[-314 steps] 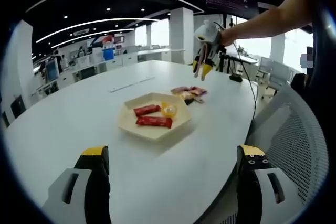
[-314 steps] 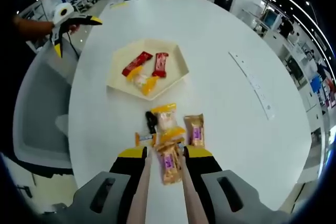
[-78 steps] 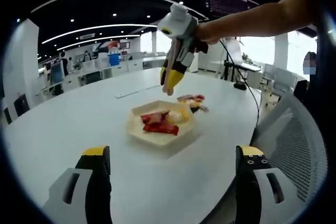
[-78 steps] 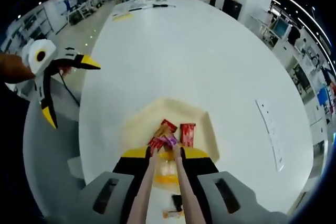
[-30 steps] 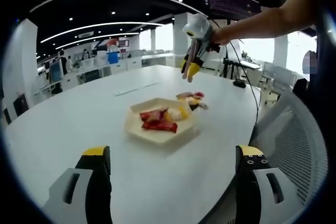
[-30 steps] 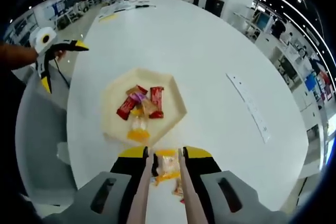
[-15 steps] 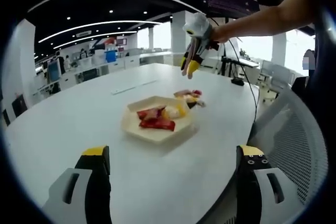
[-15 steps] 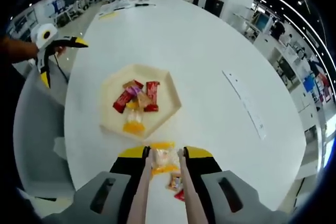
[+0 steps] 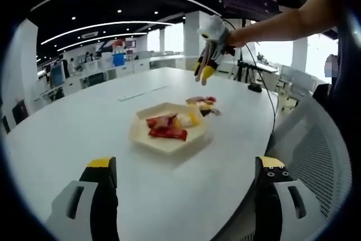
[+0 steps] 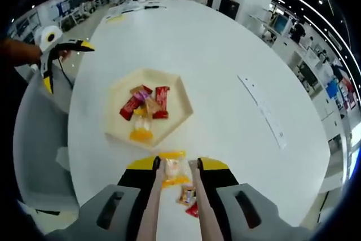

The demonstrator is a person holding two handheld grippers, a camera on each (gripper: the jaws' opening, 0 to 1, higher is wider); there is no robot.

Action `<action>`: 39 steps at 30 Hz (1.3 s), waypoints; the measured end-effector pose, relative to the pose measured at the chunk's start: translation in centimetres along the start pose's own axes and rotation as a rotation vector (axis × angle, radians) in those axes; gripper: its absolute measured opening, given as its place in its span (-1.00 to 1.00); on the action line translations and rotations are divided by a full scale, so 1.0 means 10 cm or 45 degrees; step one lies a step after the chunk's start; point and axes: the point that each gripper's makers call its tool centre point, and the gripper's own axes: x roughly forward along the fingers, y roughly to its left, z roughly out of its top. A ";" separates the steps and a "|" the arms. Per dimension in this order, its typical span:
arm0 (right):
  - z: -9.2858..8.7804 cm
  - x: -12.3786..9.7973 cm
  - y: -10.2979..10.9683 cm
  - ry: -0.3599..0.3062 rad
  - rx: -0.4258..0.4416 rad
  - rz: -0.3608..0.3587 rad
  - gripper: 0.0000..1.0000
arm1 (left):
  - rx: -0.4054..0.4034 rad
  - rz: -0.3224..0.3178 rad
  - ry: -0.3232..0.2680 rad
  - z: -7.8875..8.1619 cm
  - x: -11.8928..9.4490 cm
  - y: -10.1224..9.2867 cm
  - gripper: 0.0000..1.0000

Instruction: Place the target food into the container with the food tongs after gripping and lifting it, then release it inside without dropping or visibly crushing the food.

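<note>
Item: right claw (image 10: pixel 175 169), mine, carrying the food tongs (image 10: pixel 151 210); the tong tips stand slightly parted above an orange-edged snack packet (image 10: pixel 172 174) on the tabletop (image 10: pixel 225 55), pinching nothing.
Item: left claw (image 9: pixel 183 174), mine, spread wide, idle.
Item: hexagonal tray (image 10: pixel 115 121), just beyond, holding several wrapped snacks already.
Step, as I judge: reaching for the next packet. Next: lower, close gently around it, lift, carry to tray.

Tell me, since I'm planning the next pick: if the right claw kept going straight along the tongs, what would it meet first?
Probably the yellow-edged snack packet lying on the white table between the tong tips. The right claw is above it; depth is unclear.
</note>
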 end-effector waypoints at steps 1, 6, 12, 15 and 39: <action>-0.01 0.01 0.00 0.001 -0.004 0.001 -0.46 | 0.000 0.004 -0.005 0.00 0.00 0.01 0.98; -0.04 0.05 0.00 0.004 -0.010 0.012 -0.46 | -0.011 0.019 -0.024 0.03 -0.01 0.04 0.99; -0.10 0.13 0.02 0.008 -0.015 0.020 -0.45 | -0.013 0.029 -0.008 0.00 0.00 0.06 0.99; -0.11 0.18 0.04 -0.004 -0.017 0.022 -0.45 | -0.011 0.028 0.004 -0.01 0.01 0.06 0.99; -0.38 0.63 0.11 0.020 0.002 0.066 -0.45 | -0.030 0.090 -0.047 0.04 -0.02 0.16 0.98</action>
